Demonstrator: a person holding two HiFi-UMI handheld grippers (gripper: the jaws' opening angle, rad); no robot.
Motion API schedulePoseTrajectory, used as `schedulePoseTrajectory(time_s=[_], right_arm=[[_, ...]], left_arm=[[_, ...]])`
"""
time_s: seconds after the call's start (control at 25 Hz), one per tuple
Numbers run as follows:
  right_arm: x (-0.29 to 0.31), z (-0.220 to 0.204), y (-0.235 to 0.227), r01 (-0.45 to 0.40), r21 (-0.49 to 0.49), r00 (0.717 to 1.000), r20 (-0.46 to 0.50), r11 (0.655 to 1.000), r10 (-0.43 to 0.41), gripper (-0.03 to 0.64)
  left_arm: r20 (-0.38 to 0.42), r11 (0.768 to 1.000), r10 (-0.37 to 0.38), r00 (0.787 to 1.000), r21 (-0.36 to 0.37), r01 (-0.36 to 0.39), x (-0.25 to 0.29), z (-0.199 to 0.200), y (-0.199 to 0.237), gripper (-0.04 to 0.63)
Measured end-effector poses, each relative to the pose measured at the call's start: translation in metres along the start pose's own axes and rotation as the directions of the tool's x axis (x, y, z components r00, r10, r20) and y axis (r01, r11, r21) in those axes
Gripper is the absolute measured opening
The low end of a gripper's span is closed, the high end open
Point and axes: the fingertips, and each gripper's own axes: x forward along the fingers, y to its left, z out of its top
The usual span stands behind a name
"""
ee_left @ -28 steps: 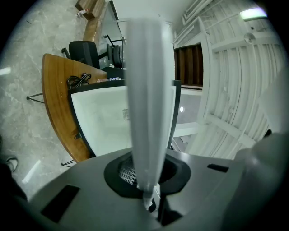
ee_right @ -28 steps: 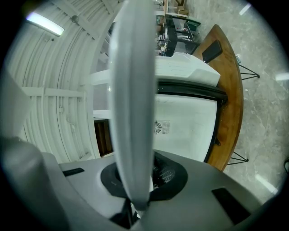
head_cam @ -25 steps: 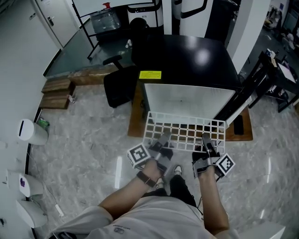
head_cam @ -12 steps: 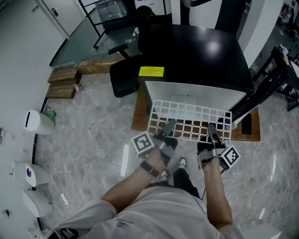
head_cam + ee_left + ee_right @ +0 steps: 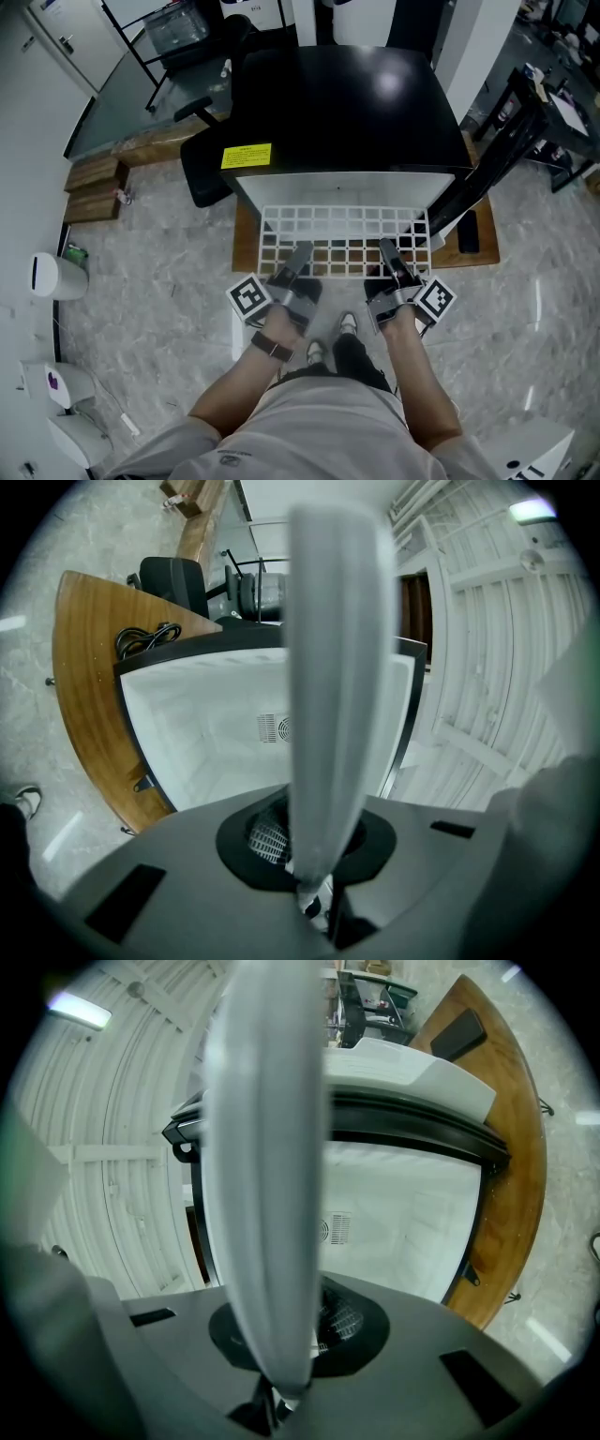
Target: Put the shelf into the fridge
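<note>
Clamping left tongs [image 5: 298, 257] and right tongs [image 5: 387, 254] tight on near edge of wire shelf [image 5: 342, 230], holding it flat at mouth of open fridge [image 5: 337, 103], probably squaring it for sliding in.

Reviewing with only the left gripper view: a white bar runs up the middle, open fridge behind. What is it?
Observer: The front edge of a white wire shelf, a full grid held before the fridge.
Operator: Is the right gripper on it too?
Observer: Yes, the right gripper is shut on that same edge, beside the left gripper.
Operator: Shelf inside yet?
Observer: No, most of the grid shows outside, above the wooden platform.
</note>
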Motion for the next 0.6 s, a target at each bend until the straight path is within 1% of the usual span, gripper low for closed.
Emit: schedulePoseTrajectory(time_s=[0.24,0.36,0.6], right_arm=[[0.0022,-0.0004,0.0021,0.006,0.025,1.0,-0.011,1.0,-0.005,0.048],[0.0004,0.0037,0.0018,0.003,0.021,1.0,-0.013,1.0,-0.003,0.048],[0.0049,0.0027,0.0023,0.0,0.027,0.999,-0.042,1.0,0.001,0.048]], left_arm=[[0.004,1.0,0.003,1.0,0.025,-0.003,0.0001,0.0026,-0.0005,0.028],[-0.001,1.0,-0.005,1.0,0.014,0.005,0.0032,-0.0017,-0.0026,0.028],[0.024,1.0,-0.001,1.0,0.004,0.001,-0.0003,-0.0017,-0.006,0.028]])
